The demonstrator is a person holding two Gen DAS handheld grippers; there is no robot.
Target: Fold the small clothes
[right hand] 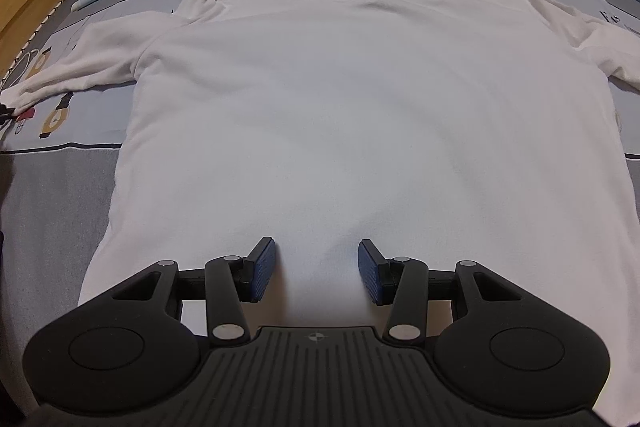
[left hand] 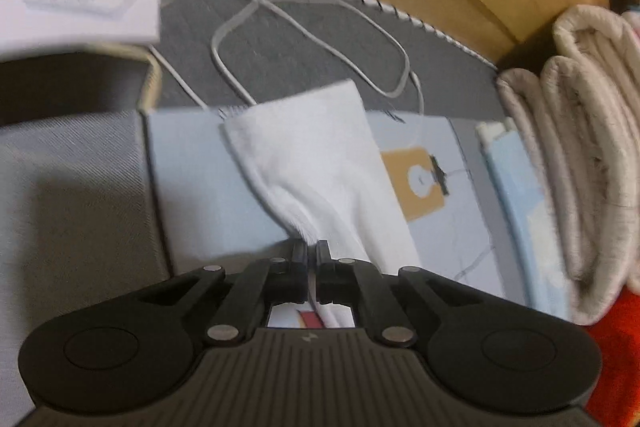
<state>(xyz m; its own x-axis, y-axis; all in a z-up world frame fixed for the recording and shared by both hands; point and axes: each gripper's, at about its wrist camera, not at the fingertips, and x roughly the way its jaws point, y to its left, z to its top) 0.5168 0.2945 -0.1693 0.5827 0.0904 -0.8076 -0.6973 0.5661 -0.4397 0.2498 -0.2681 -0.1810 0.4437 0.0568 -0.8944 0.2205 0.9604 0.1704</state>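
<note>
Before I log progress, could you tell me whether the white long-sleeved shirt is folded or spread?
Spread: the white long-sleeved shirt lies flat, both sleeves out.

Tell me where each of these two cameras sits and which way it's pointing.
Left wrist: on the left gripper, facing along its shut fingers pinching the white shirt's sleeve; white cable beyond.
Right wrist: on the open right gripper, low over the hem, facing up the white shirt toward its collar.
Shared: the shirt, the printed sheet.
</note>
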